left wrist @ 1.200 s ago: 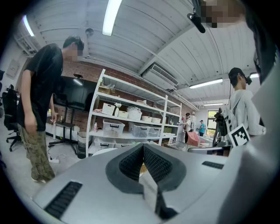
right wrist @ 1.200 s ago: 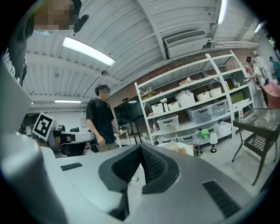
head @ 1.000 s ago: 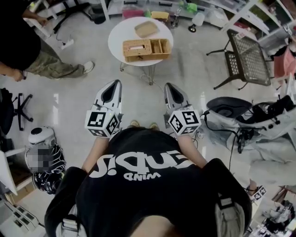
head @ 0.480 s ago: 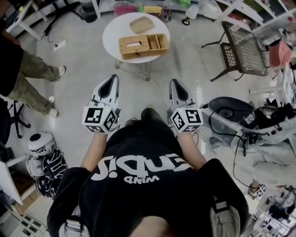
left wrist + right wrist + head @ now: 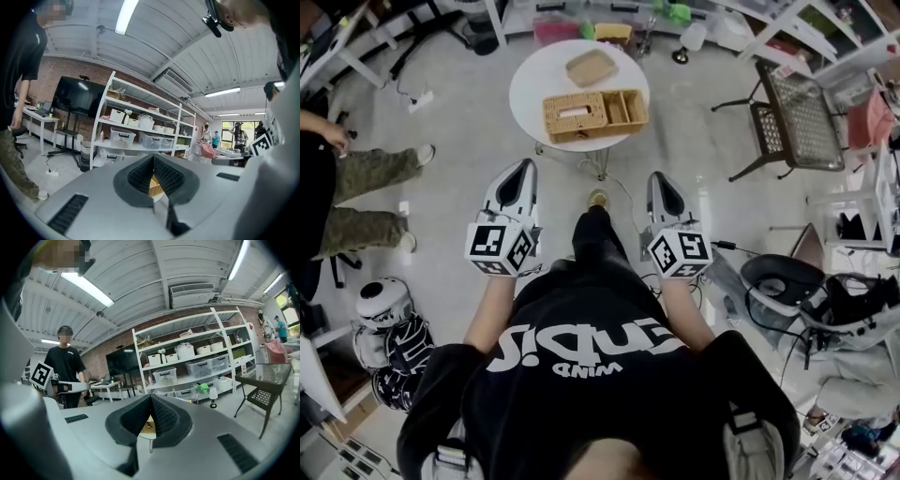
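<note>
Your left tongs (image 5: pixel 522 171) and right tongs (image 5: pixel 660 181), both shut on nothing, face the wicker tray (image 5: pixel 586 114), which lies crosswise on the counter (image 5: pixel 530 84), equally far from each.

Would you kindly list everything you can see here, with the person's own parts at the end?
Round table: one, white, ahead of both grippers.
Wicker organiser: one, tan, on the table.
Wicker tray: one, tan, on the table beyond the organiser.
Mesh chair: one, black, right of the table.
Shelving: one unit, white, past the table.
Bystander: one, camouflage trousers, far left.
Left gripper: one, grey, jaws together, empty.
Right gripper: one, grey, jaws together, empty.
</note>
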The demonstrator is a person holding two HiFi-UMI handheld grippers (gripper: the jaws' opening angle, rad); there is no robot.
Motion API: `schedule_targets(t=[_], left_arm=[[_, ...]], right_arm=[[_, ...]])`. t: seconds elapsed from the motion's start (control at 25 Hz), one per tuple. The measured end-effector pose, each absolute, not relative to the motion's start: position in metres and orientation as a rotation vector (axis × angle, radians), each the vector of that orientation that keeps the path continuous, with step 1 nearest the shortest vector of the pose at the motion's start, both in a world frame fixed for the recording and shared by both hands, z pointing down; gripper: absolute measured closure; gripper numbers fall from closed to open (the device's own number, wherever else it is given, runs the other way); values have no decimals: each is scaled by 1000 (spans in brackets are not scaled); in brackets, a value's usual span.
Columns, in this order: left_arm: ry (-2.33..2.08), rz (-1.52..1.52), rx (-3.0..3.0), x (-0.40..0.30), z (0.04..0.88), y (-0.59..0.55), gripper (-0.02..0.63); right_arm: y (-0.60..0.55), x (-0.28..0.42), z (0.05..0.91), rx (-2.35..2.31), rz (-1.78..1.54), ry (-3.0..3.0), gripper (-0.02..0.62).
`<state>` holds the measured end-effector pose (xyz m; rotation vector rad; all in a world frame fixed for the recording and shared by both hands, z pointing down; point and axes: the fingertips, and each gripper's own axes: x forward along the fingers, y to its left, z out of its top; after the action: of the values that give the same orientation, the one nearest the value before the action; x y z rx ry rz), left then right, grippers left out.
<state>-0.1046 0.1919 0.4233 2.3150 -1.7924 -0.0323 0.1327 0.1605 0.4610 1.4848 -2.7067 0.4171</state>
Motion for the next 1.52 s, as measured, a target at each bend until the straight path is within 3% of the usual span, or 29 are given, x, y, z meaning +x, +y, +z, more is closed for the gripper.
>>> schedule_targets(t=[1.0,1.52], left_arm=[[-1841,-28,2274,-113,400,-31,607],[-1873,-33,2262,-116,390,-97,607]], right_arm=[[-79,106,448,1355,470,-2766,597],[-149,91,439,1279,464,-2805,597]])
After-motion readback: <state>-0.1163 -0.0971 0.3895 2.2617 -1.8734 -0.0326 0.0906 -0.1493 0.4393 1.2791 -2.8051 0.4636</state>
